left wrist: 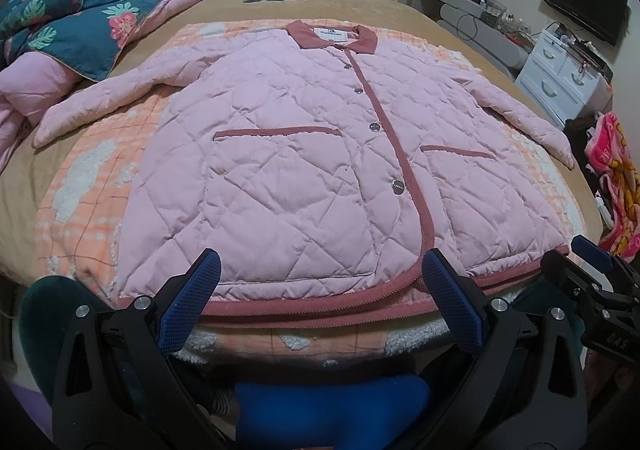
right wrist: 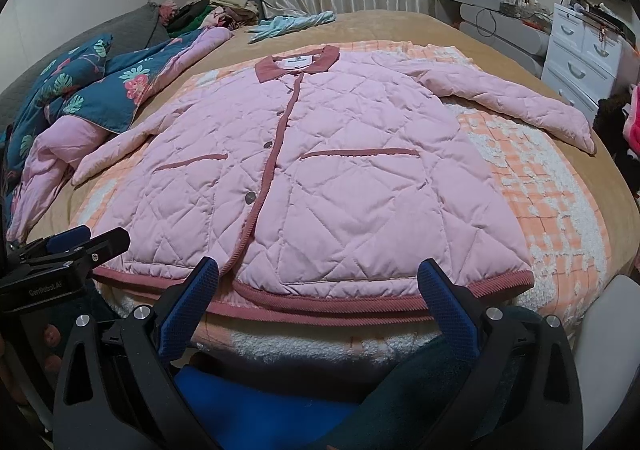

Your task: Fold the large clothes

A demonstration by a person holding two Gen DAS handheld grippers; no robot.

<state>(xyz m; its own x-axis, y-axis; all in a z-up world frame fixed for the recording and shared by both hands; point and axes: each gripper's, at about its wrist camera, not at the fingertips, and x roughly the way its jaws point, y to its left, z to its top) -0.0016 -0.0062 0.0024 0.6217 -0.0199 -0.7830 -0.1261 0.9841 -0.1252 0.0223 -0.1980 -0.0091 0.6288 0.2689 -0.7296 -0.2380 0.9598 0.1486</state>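
While the pink quilted jacket with dusty-rose corduroy trim (left wrist: 304, 153) lies flat, front up and buttoned, on an orange-and-white plaid fleece blanket (left wrist: 92, 189) spread over the tan bed (left wrist: 24, 185), both grippers hang just short of its hem. The left gripper (left wrist: 320, 290) and right gripper (right wrist: 318, 290) each have their blue-padded fingers spread wide, holding nothing.

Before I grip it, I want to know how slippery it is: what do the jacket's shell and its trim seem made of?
The jacket shell looks like a smooth, matte woven synthetic over padding: diamond quilting puffs between the stitch lines. The hem trim and collar look like ribbed corduroy, with fine parallel ridges. The snaps look metallic and shiny.
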